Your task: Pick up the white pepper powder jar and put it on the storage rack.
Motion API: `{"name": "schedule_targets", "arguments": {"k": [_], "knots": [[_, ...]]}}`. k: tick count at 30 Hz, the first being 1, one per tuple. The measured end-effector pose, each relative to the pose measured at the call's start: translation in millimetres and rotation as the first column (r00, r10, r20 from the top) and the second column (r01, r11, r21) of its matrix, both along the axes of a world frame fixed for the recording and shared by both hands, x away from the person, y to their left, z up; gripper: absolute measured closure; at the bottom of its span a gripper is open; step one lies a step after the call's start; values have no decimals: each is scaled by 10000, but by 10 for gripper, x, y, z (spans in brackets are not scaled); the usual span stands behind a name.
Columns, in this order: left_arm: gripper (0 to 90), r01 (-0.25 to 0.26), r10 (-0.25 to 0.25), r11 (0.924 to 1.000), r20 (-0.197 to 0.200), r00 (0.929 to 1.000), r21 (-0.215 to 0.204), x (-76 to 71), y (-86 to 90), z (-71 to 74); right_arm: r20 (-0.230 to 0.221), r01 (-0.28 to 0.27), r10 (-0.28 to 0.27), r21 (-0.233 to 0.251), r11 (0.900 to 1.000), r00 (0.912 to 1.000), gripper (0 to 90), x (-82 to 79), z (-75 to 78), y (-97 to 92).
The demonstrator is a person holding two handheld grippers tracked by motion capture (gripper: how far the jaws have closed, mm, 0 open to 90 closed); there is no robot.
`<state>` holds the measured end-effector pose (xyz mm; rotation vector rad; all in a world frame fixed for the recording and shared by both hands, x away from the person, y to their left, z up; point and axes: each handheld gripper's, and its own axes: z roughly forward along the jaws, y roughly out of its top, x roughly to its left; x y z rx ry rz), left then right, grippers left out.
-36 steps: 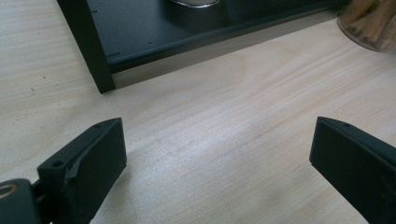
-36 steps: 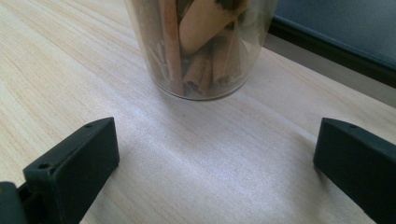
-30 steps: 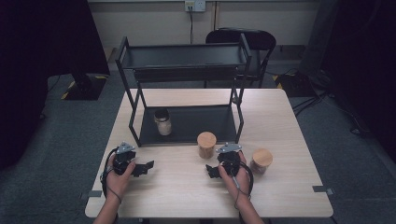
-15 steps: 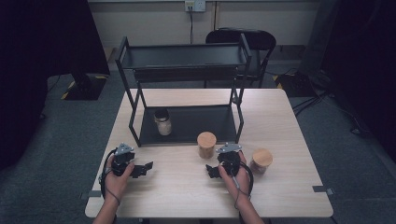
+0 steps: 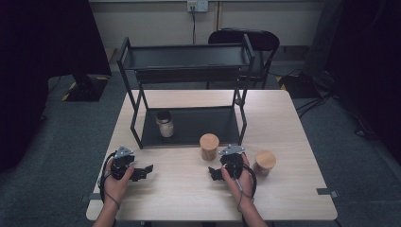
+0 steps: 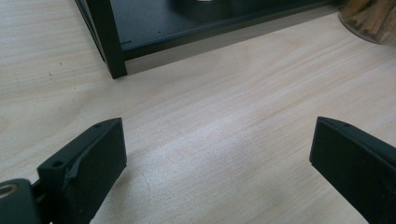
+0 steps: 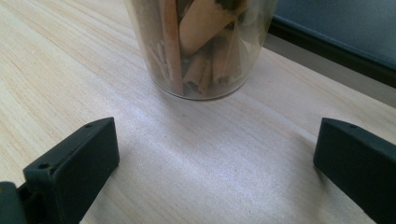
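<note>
Both pairs of my jaws stand wide apart, gripping nothing — low over the wooden table (image 5: pixel 189 189).

Taking the black rack (image 5: pixel 189 71) as landmark: my left gripper (image 5: pixel 142 171) sits before its left front leg, a dark-lidded jar (image 5: pixel 164 124) stands on its bottom shelf, a cork-lidded jar of cinnamon sticks (image 7: pixel 201 46) stands just in front of it — my right gripper (image 5: pixel 216 172) faces that — and another cork-lidded jar (image 5: pixel 265 163) lies right.

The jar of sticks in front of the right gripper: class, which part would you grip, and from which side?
Grip the jar of sticks across its round glass wall, below the wooden lid. Come in level from the person's side, where the open right gripper already faces it. It stands upright, and the shelf sits close behind, so that side is probably freest.
</note>
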<state>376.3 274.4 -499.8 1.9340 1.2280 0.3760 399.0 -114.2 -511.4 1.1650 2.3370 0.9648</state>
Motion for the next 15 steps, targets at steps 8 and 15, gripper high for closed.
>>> {"name": "schedule_targets", "arguments": {"k": [8,15], "knots": [[35,-21,21,10000,10,10000,16,-11,18,-1,-2,1,-1,-1,10000,10000,0,0,0,0],[35,-48,48,10000,5,10000,53,-31,51,2,-2,0,0,-1,10000,10000,0,0,0,0]]}}
